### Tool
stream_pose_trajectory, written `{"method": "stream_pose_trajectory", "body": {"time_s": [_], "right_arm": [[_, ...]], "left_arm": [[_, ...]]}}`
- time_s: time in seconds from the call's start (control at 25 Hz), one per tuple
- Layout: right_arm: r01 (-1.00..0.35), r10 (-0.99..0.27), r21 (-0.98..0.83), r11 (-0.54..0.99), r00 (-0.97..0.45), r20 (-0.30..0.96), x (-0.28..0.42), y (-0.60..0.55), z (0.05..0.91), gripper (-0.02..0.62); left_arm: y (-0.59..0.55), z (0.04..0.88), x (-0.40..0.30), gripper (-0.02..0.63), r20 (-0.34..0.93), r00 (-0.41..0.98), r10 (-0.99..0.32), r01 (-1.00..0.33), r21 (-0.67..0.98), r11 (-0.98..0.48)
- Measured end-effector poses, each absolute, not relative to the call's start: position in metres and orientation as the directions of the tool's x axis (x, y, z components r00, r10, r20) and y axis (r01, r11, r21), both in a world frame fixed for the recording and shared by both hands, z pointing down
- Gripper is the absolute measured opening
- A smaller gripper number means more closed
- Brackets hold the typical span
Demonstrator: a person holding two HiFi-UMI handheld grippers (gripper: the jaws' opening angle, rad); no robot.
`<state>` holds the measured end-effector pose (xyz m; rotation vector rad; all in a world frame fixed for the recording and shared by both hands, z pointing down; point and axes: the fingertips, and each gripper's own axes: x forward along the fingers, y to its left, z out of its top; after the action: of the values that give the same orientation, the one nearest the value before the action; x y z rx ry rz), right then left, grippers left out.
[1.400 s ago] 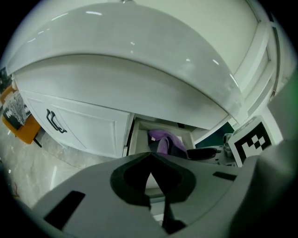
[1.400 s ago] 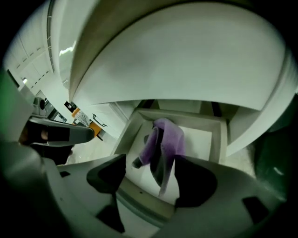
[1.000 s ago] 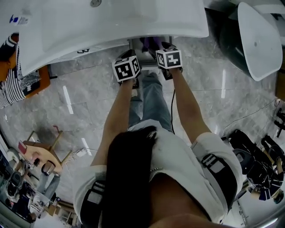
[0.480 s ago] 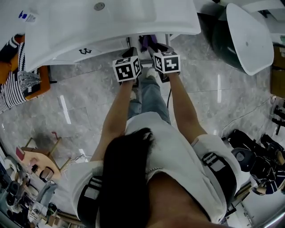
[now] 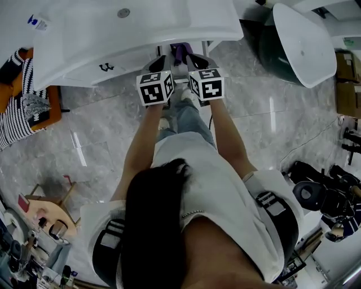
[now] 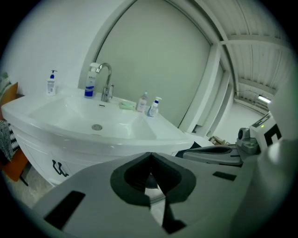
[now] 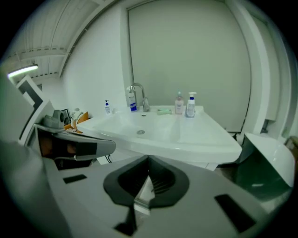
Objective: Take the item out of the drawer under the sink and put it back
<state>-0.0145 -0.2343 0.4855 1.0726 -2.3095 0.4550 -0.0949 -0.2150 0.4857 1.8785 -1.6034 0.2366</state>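
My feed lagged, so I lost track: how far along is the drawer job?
Done: nothing I can confirm from here. In hand: nothing; the left gripper and right gripper are both shut and empty, close together before the sink. Left: a purple thing shows under the sink's edge; whether the drawer is shut, I cannot tell.

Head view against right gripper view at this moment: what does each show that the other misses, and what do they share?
Only the head view: the person from above, the marble floor, a striped cloth and both marker cubes. Only the right gripper view: the faucet, two bottles right of it, and how the right claw stands, with its jaws together and nothing between them. Both: the white sink and its drain.
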Motion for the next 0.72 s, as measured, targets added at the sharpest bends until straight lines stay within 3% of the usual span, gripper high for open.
{"method": "stream_pose_trajectory", "body": {"time_s": [0.72], "right_arm": [[-0.790,-0.668,-0.056,0.611,-0.552,0.498,-0.024,-0.199,0.433,0.015]], "left_arm": [[-0.188,0.430,-0.077,0.003,0.398,0.286,-0.872,-0.924,0.354,-0.141]]}}
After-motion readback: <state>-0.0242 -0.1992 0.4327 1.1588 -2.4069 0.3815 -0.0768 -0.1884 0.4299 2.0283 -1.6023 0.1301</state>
